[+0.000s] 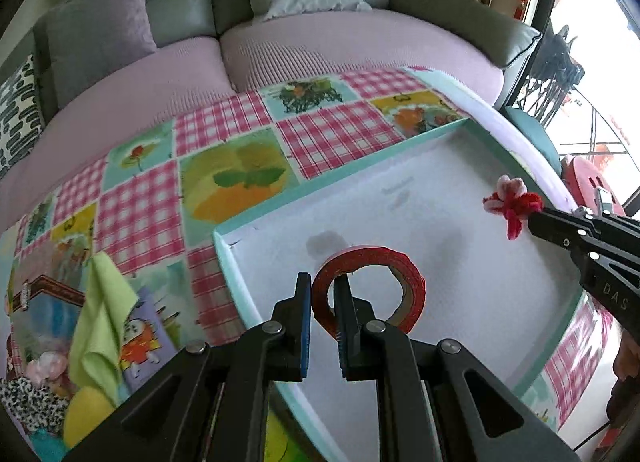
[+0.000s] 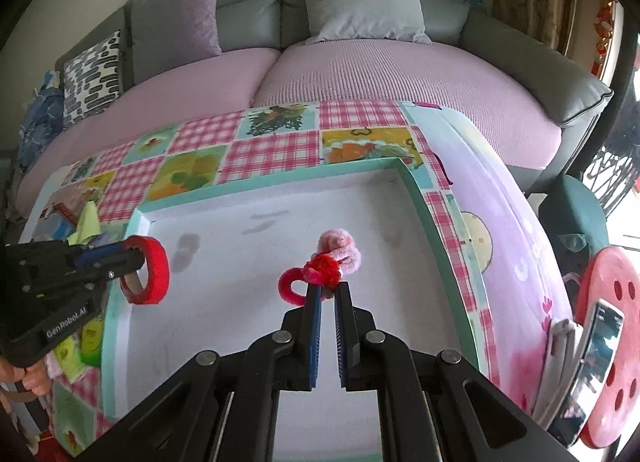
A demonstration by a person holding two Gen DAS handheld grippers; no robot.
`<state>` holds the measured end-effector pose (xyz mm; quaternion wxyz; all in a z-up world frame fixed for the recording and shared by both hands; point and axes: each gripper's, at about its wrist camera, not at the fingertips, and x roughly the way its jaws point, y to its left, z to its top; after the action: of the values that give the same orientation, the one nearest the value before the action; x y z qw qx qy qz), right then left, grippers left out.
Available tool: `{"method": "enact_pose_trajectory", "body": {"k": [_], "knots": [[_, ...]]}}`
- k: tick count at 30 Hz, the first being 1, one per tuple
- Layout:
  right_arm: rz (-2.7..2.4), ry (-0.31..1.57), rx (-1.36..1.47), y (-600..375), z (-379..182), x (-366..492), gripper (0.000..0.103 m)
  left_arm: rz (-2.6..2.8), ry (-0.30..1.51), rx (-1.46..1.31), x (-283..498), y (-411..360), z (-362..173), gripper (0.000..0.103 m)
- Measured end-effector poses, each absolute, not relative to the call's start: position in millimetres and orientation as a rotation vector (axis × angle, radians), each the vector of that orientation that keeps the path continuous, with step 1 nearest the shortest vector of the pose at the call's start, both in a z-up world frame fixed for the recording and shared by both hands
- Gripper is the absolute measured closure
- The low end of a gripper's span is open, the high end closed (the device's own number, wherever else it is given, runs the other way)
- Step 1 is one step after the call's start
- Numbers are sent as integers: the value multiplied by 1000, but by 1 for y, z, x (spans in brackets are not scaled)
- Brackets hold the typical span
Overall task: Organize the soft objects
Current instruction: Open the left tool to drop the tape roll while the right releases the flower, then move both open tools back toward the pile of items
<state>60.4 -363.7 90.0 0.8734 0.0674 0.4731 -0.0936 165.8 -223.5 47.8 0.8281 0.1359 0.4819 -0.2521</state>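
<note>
Holding a red tape roll [image 1: 370, 286] in the left tongs [image 1: 324, 314] and a fuzzy pink-red flower [image 2: 332, 262] in the right tongs [image 2: 327, 294], both clamped narrow, directly above the tray [image 2: 420, 198]; lowering straight down, each hand equally near.

Home living room: cushioned sofa [image 2: 360, 74], patchwork-clothed table [image 2: 280, 142]

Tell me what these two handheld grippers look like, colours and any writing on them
Both are matte black, angular linkage frames with silver round pivot pins and triangular cutouts. The left gripper and right gripper each have two flat straight fingers lined with blue ribbed pads. White lettering shows on the bodies: "GenRobot.AI" on the left, "DAS" on the right. No cables or sleeves are visible.
</note>
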Motion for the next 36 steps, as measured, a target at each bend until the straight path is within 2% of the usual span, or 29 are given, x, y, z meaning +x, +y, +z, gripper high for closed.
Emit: {"method": "enact_pose_trajectory", "body": {"k": [15, 16, 20, 25, 28, 31, 32, 33, 34, 35, 36], "knots": [[-220, 1017, 139, -378, 76, 80, 96, -539, 1069, 312, 177, -241, 27, 91], [-221, 1018, 138, -378, 76, 79, 95, -536, 1071, 313, 176, -241, 27, 89], [-230, 1030, 138, -377, 79, 78, 92, -538, 1073, 294, 175, -238, 33, 69], [-237, 1046, 146, -377, 83, 73, 92, -521, 1062, 281, 172, -230, 47, 67], [-238, 1058, 153, -375, 86, 69, 90, -493, 1063, 272, 170, -221, 54, 61], [-240, 1082, 151, -372, 89, 65, 83, -470, 1068, 261, 168, -213, 60, 59], [-241, 1091, 148, -371, 90, 64, 75, -465, 1073, 259, 167, -210, 61, 58], [-244, 1100, 143, -369, 90, 62, 61, -458, 1076, 259, 166, -208, 62, 53], [-247, 1111, 142, -368, 89, 61, 54, -449, 1077, 260, 164, -205, 63, 47], [-246, 1123, 147, -366, 89, 60, 44, -438, 1077, 262, 162, -202, 64, 36], [-243, 1131, 158, -365, 89, 57, 44, -430, 1076, 263, 161, -200, 65, 33]]}}
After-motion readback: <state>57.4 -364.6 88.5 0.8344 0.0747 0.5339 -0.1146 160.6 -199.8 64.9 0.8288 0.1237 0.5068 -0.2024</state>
